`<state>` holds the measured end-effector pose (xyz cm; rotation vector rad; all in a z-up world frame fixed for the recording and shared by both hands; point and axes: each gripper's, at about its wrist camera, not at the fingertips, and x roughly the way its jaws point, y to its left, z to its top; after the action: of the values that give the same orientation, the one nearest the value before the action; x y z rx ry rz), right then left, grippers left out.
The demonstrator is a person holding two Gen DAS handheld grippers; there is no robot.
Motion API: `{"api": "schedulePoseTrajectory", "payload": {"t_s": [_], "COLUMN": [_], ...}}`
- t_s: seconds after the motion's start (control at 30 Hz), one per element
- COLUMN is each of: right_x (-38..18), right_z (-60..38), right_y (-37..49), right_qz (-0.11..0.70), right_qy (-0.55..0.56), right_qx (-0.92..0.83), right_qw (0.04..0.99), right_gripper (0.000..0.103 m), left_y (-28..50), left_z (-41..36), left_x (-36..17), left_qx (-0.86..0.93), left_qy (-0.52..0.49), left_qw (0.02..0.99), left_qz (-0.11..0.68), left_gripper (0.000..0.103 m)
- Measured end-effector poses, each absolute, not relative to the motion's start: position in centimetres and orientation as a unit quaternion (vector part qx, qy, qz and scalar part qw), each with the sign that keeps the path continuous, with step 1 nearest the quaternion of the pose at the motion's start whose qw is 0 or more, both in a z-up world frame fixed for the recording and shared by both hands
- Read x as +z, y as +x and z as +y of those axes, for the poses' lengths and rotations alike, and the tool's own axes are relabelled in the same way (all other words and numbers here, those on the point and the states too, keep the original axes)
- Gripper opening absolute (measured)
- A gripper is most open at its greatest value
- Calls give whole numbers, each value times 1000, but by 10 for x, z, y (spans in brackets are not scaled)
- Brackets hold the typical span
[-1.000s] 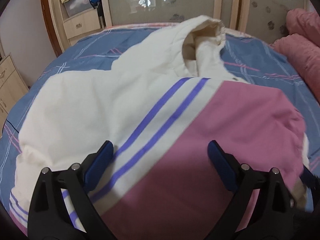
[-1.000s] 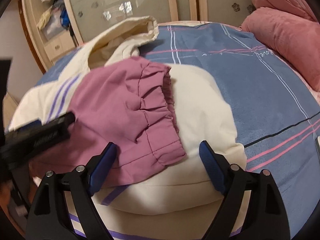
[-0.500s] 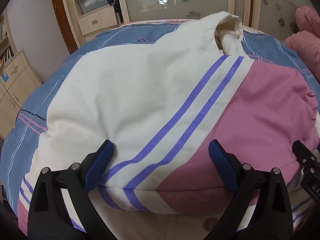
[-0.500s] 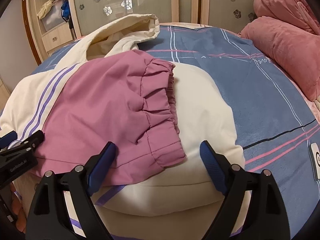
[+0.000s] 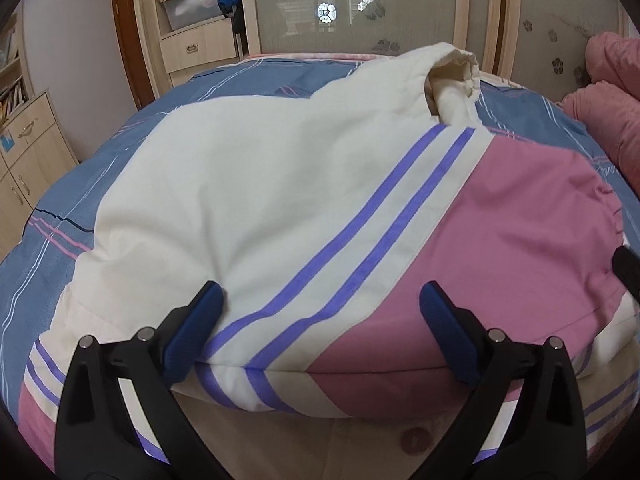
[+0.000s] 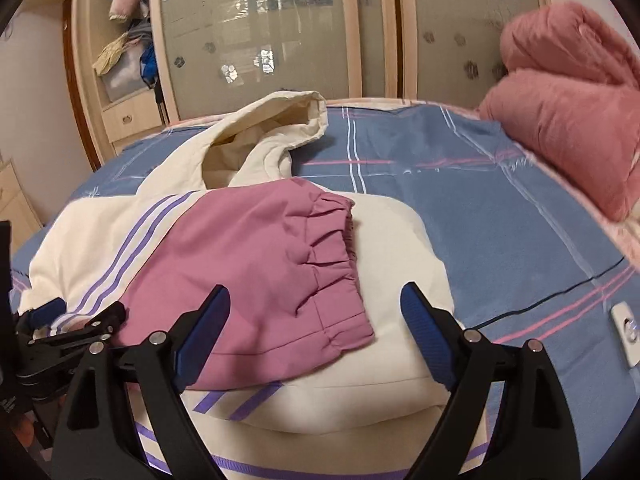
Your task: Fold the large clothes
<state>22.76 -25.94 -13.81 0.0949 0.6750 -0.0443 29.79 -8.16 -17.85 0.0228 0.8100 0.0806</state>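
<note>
A padded cream jacket (image 5: pixel 256 200) with purple stripes and a pink sleeve (image 5: pixel 500 240) lies on the bed, sleeve folded across the body, hood (image 5: pixel 452 76) at the far side. My left gripper (image 5: pixel 320 332) is open and empty, its jaws on either side of the jacket's near folded edge. In the right wrist view the jacket (image 6: pixel 400 248) shows with the gathered pink cuff (image 6: pixel 336 260) on top. My right gripper (image 6: pixel 316 332) is open and empty, just short of the cuff. The left gripper (image 6: pixel 76 320) shows at the left edge there.
The bed has a blue plaid sheet (image 6: pixel 500 208). Rolled pink blankets (image 6: pixel 568 120) lie at the right. A wardrobe with frosted doors (image 5: pixel 360 4) and open shelves stands behind the bed. A low cabinet (image 5: pixel 28 152) stands at the left.
Both grippers have drawn back toward the near edge of the jacket and risen a little. The jacket lies still. Both stay open.
</note>
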Motion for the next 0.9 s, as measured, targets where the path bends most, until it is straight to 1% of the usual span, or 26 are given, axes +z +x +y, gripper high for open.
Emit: {"api": "schedulePoseTrajectory", "payload": {"t_s": [0.07, 0.13, 0.17, 0.57, 0.67, 0.77, 0.83, 0.87, 0.9], "right_x": [-151, -175, -180, -179, -171, -149, -136, -136, -139], "right_z": [-254, -251, -252, -254, -258, -265, -264, -263, -263], "right_y": [236, 248, 251, 253, 247, 226, 215, 215, 218], "right_qz": [363, 407, 412, 415, 387, 315, 273, 271, 281], "right_qy": [32, 31, 34, 38, 56, 88, 75, 66, 58], "right_qx": [-21, -19, -17, -14, -26, -35, -50, -61, -67], "right_qw": [931, 913, 910, 909, 920, 944, 958, 958, 955], "right_gripper": [87, 88, 90, 92, 92, 92, 91, 91, 87], "left_y": [299, 299, 298, 295, 295, 294, 293, 293, 293], "left_z": [-84, -84, -84, -82, -81, -80, -79, -79, -79], "left_x": [-179, -180, -181, -185, -185, -185, -186, -186, -186], "left_qx": [42, 43, 42, 39, 38, 36, 35, 35, 35], "left_qy": [15, 15, 16, 7, 6, 1, 1, 1, 0], "left_qw": [918, 920, 921, 925, 926, 926, 926, 926, 926], "left_qz": [394, 390, 387, 377, 377, 375, 375, 375, 375], "left_gripper": [101, 101, 101, 101, 101, 101, 101, 101, 101]}}
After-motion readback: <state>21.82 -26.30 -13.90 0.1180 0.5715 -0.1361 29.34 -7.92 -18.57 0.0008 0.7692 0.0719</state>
